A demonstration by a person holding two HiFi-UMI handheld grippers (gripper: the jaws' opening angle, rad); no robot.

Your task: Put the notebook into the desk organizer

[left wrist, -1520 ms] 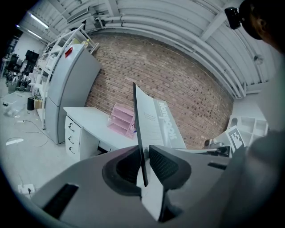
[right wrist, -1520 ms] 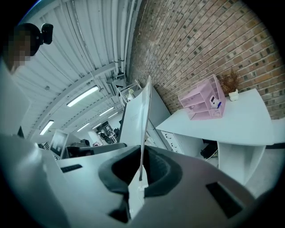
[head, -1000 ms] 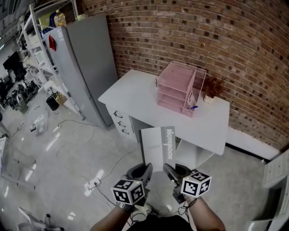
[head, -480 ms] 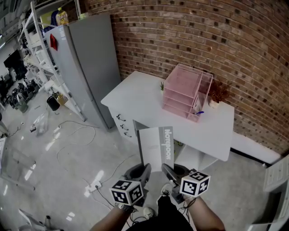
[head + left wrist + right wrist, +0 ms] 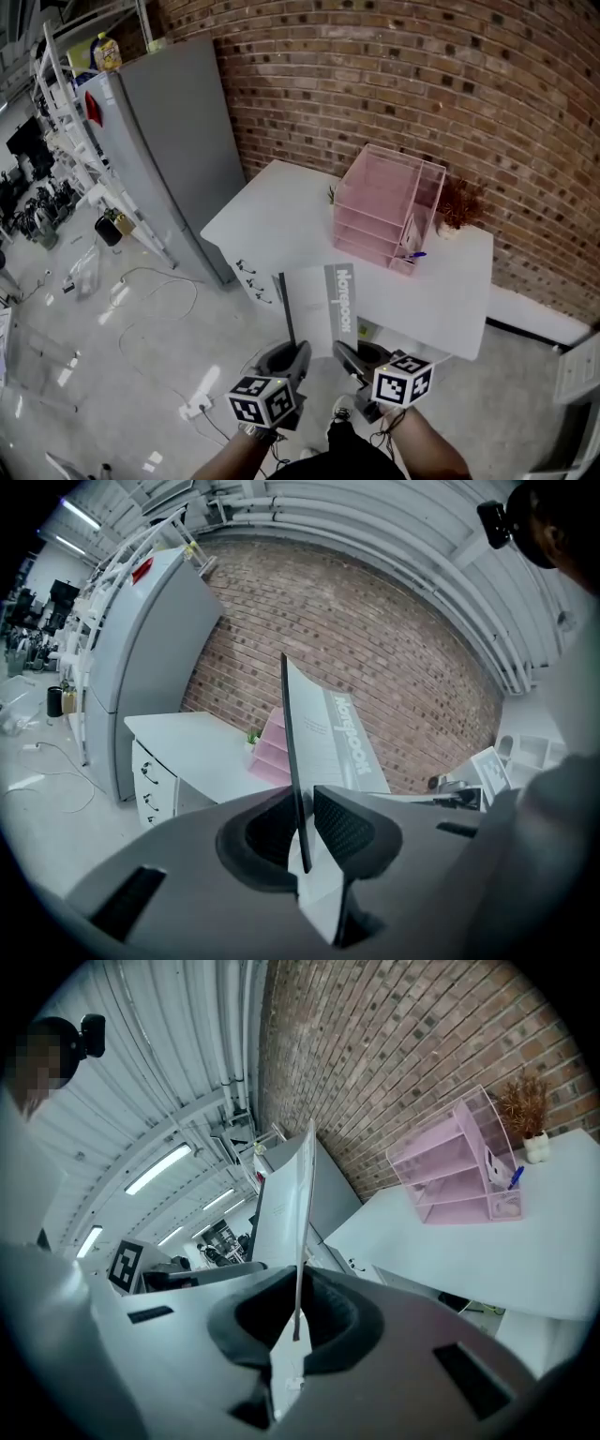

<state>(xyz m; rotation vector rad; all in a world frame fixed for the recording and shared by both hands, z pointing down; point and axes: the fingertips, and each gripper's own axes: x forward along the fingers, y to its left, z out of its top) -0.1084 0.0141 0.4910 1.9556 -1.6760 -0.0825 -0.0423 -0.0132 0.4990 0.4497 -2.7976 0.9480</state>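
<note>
Two pinches: L tongs (image 5: pixel 298 357) & R tongs (image 5: pixel 346 355) each clamp near edge of notebook (image 5: pixel 322 305).

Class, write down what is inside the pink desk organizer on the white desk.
A blue pen stands in the small low compartment at the end of the organizer. The open tiers look empty, but their rear parts are covered by the tinted pink walls.

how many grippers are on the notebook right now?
2. The left gripper is shut on the lower left edge of the notebook. The right gripper is shut on its lower right edge. Neither is hidden.
</note>
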